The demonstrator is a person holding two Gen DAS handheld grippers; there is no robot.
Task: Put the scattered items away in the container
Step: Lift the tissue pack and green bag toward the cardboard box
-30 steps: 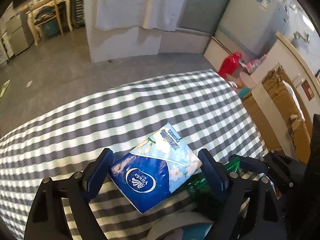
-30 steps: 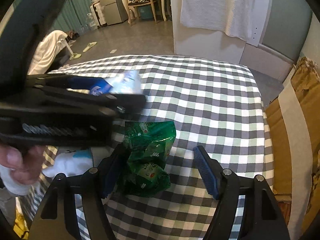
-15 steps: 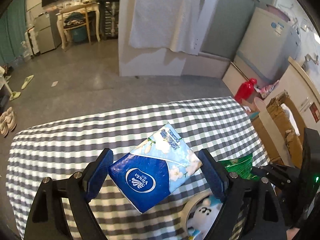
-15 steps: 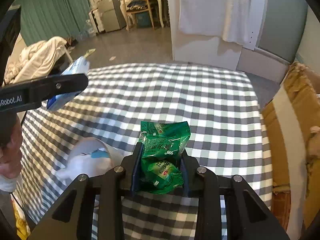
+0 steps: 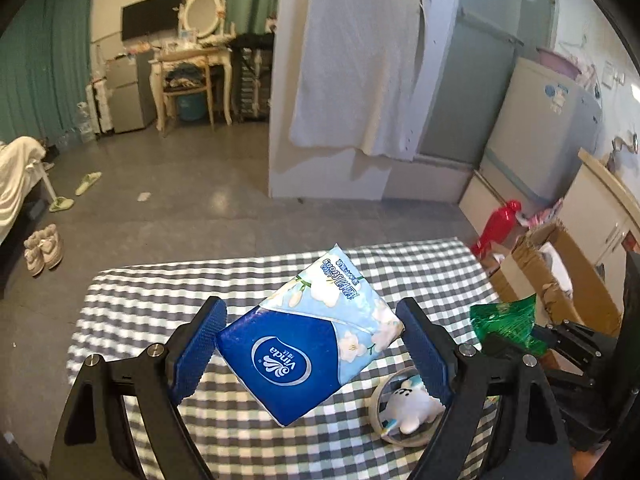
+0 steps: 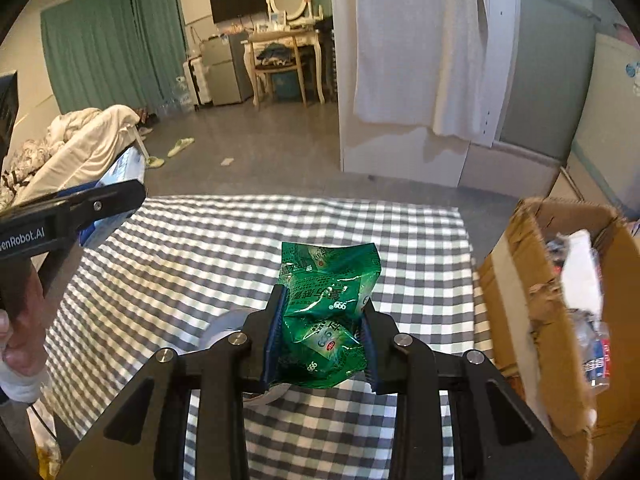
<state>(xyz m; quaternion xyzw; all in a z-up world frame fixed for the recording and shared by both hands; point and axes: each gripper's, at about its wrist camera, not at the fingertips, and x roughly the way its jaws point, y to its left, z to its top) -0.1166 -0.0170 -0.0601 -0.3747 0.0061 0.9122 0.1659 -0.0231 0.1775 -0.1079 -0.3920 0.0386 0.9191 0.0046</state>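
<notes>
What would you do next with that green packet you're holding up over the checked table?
Probably carry the right tool rightward over the open cardboard box and let go there. It is shut on the green packet, lifted off the checked table, and the box beside the table already holds other items.

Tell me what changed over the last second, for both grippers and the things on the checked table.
The right gripper closed on the crumpled green foil packet and raised it off the checked tablecloth. The left gripper carried the blue-and-white tissue pack higher, still clamped. The white plush toy in the tape ring and the brown cardboard box stayed put.
</notes>
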